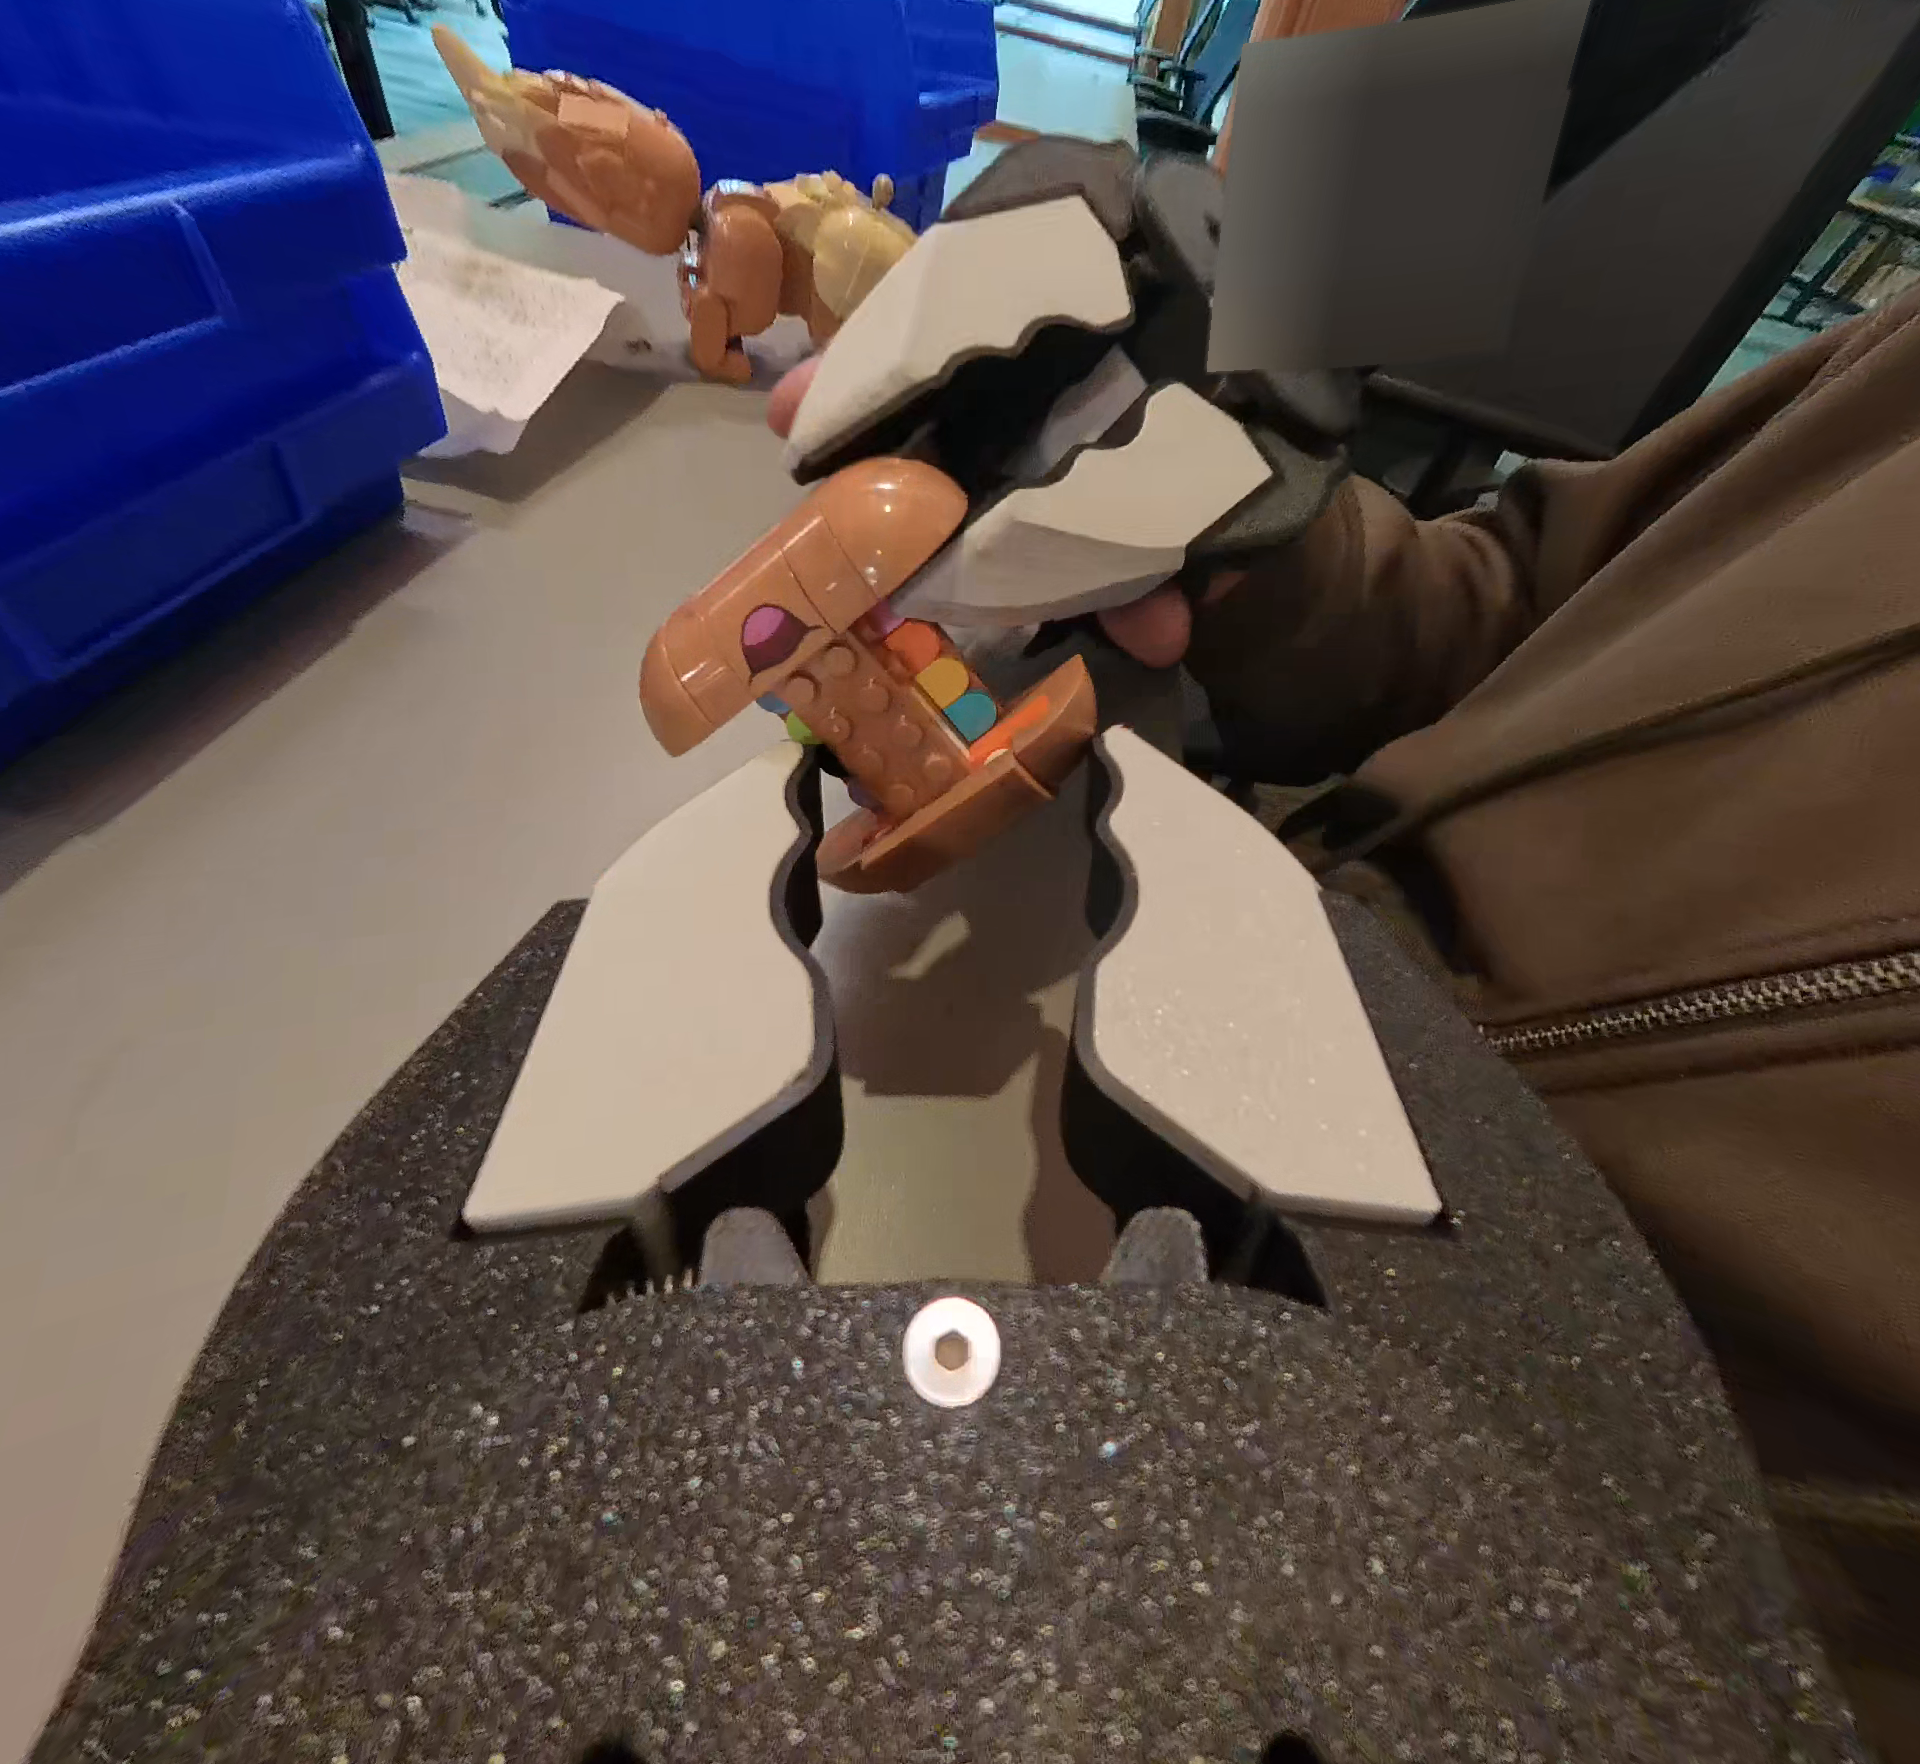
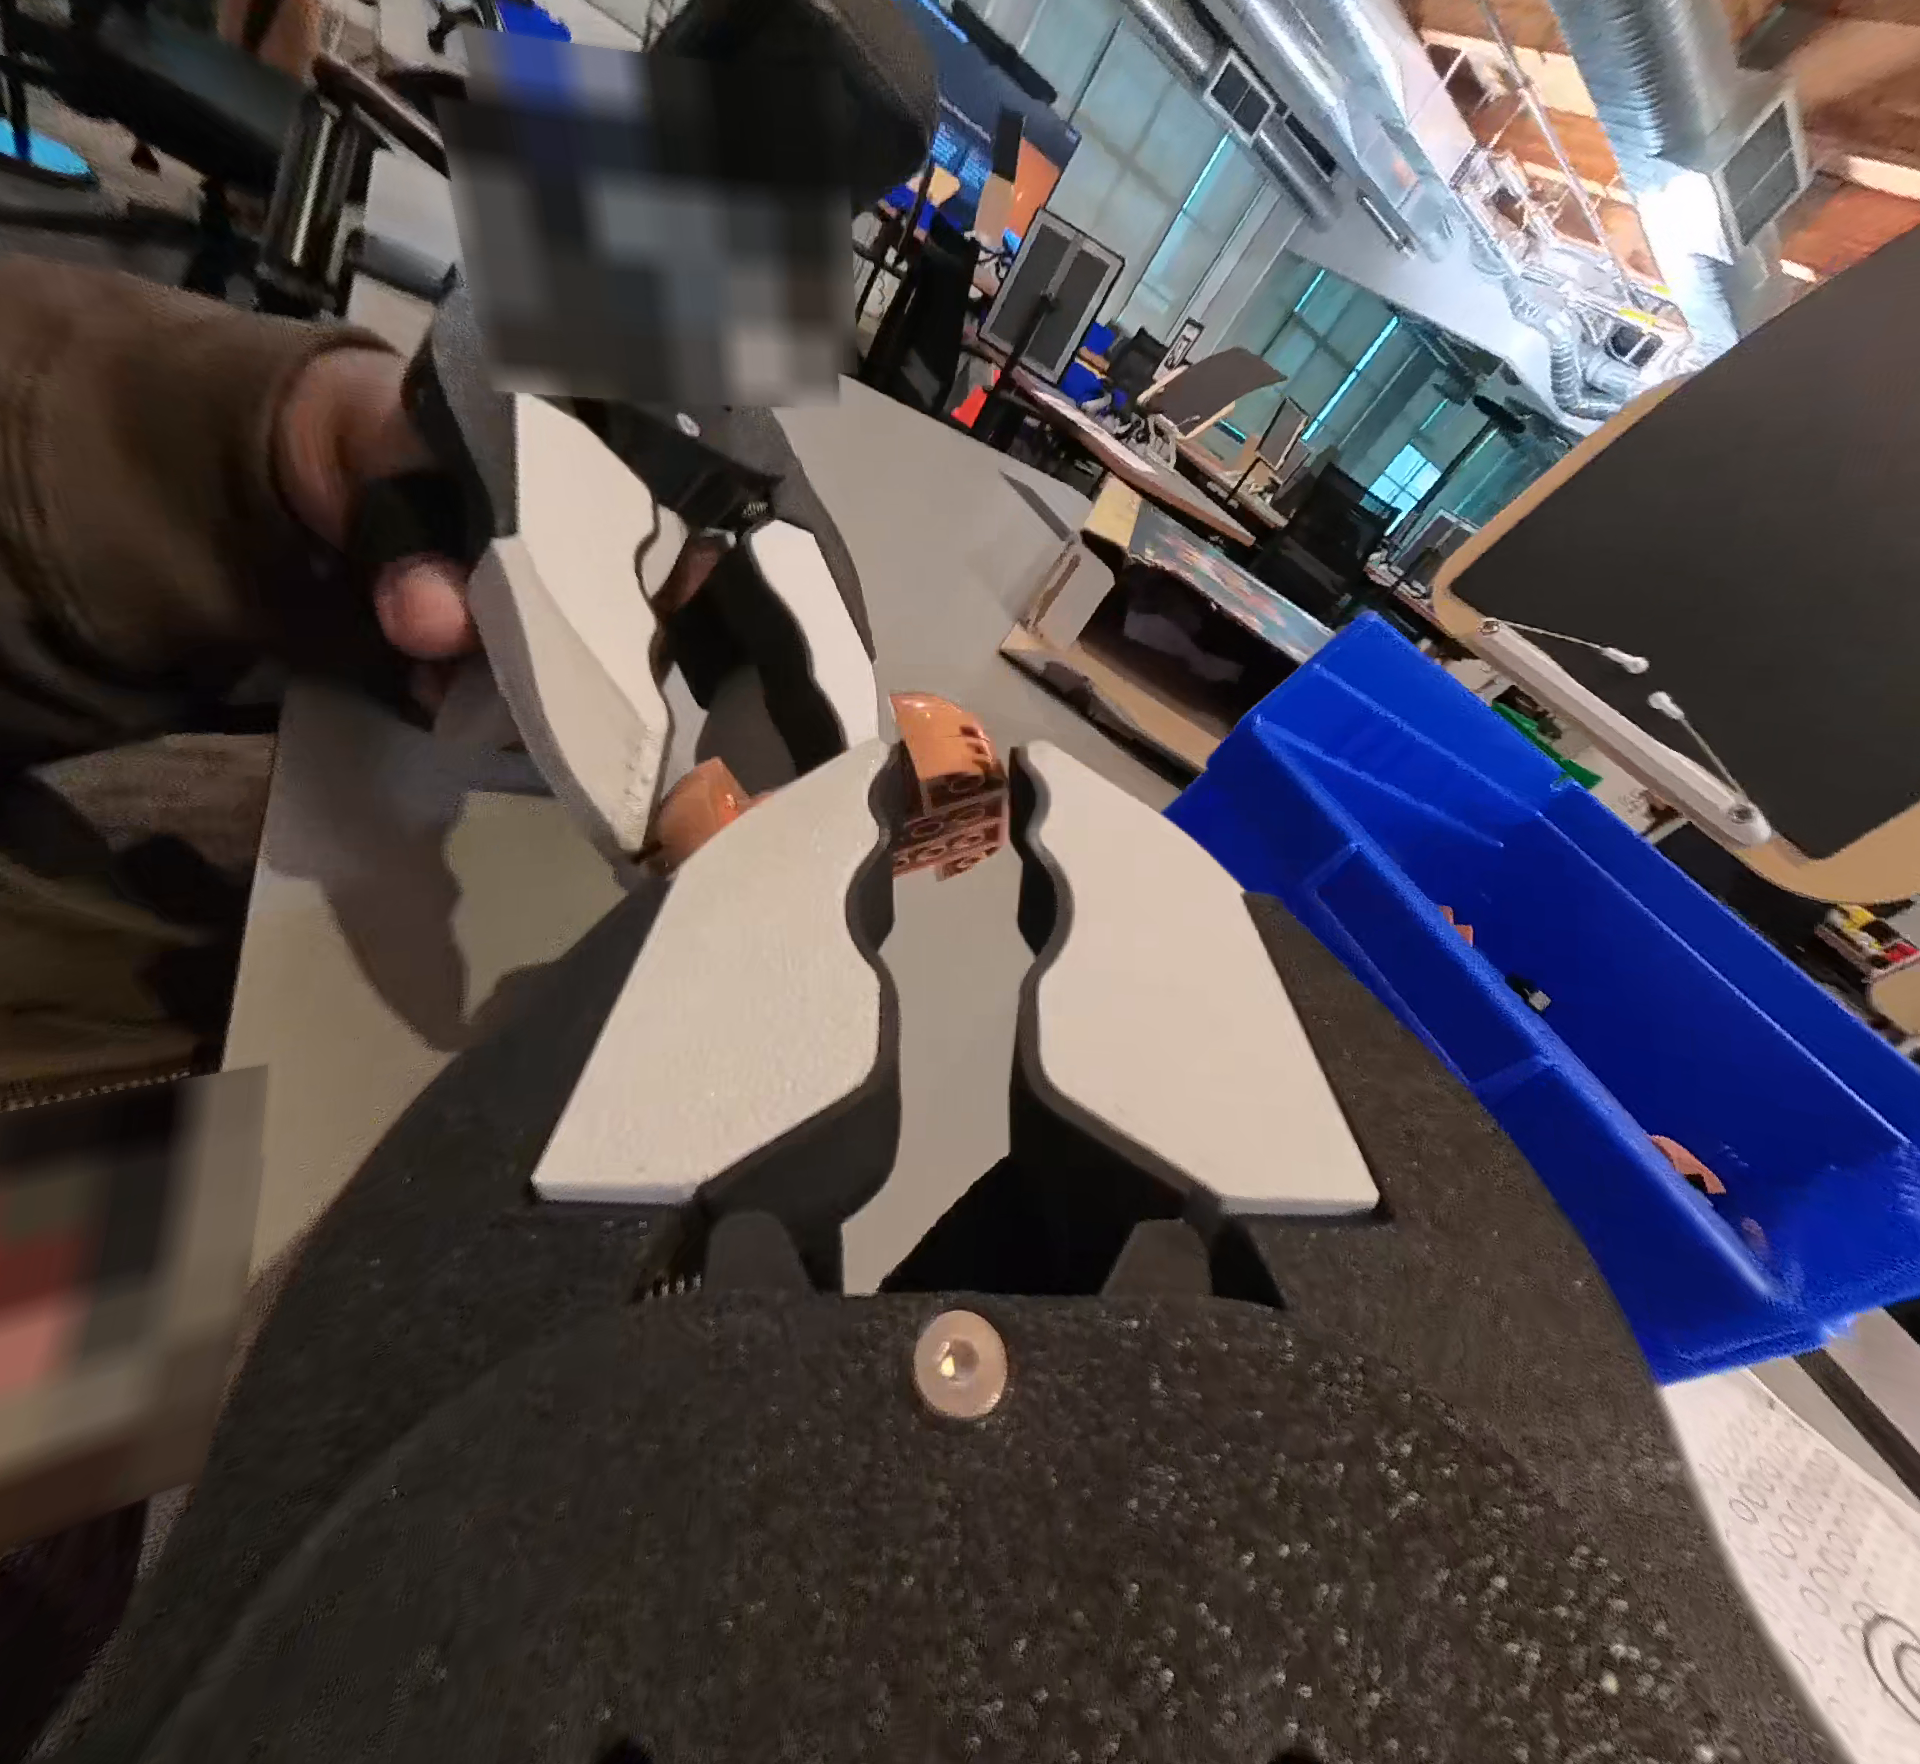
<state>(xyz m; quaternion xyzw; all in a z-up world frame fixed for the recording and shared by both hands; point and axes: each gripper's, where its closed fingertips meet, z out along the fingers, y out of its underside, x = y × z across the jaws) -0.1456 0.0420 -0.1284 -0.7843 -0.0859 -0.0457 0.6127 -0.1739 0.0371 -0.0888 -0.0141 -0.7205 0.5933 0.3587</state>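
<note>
Right tool [image 1: 894,530] clamps the rounded upper end of a tan brick-built piece with coloured studs [image 1: 862,675], held in the air above the grey desk [image 1: 312,883]; its long axis slants from upper left to lower right in the left wrist view. Left tool [image 1: 951,779] is spread apart around the piece's lower end. Behind stand a brown brick-built animal figure [image 1: 727,260] and blue plastic bins [image 1: 156,312].

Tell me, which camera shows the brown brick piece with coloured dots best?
The left wrist view: the brown brick piece appears whole, with its studs and coloured dots. The right wrist view shows only a studded end between that gripper's fingers.
</note>
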